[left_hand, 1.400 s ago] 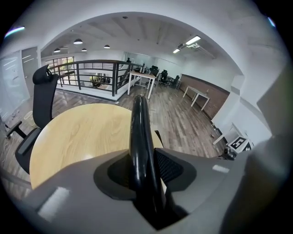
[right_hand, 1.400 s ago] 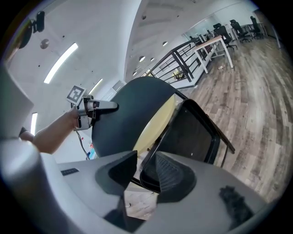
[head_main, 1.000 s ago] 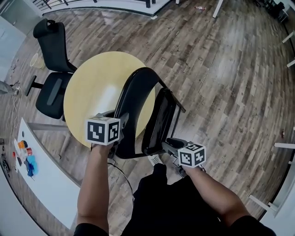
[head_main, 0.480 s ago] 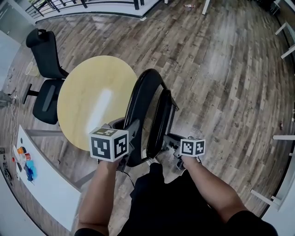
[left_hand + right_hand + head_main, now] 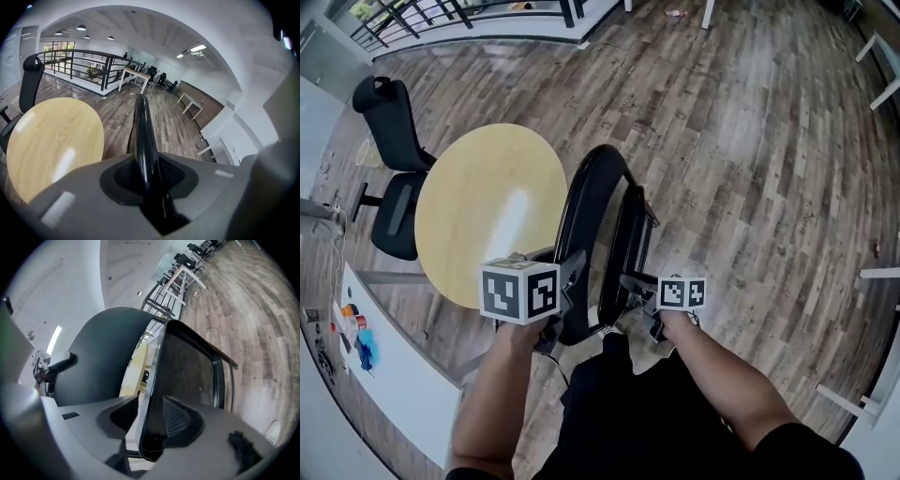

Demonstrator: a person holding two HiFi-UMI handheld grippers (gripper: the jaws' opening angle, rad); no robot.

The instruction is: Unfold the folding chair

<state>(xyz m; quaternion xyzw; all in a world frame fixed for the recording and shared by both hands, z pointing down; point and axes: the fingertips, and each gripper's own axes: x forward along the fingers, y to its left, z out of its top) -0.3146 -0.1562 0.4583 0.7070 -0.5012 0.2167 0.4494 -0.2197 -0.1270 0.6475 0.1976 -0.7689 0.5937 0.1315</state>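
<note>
The black folding chair stands folded in front of me, its curved backrest [image 5: 584,202] on the left and its seat panel [image 5: 629,246] close beside it on the right. My left gripper [image 5: 568,298] is shut on the backrest's rim [image 5: 142,136], which runs up between its pads; the jaws have just been closing. My right gripper [image 5: 634,284] has the seat's edge [image 5: 187,376] between its jaws, which have just been opening. The panel lies against one pad, with a light gap at the other. In the right gripper view the backrest [image 5: 103,352] fills the left.
A round pale-wood table [image 5: 487,211] stands just left of the chair, with a black office chair [image 5: 389,150] beyond it. A white desk [image 5: 394,375] with small coloured items [image 5: 352,328] runs along the lower left. Wooden floor [image 5: 769,159] stretches to the right.
The left gripper has closed onto the backrest rim and shifted nearer to me. The right gripper has rolled and moved left along the seat's edge. The chair appears narrower and more upright.
</note>
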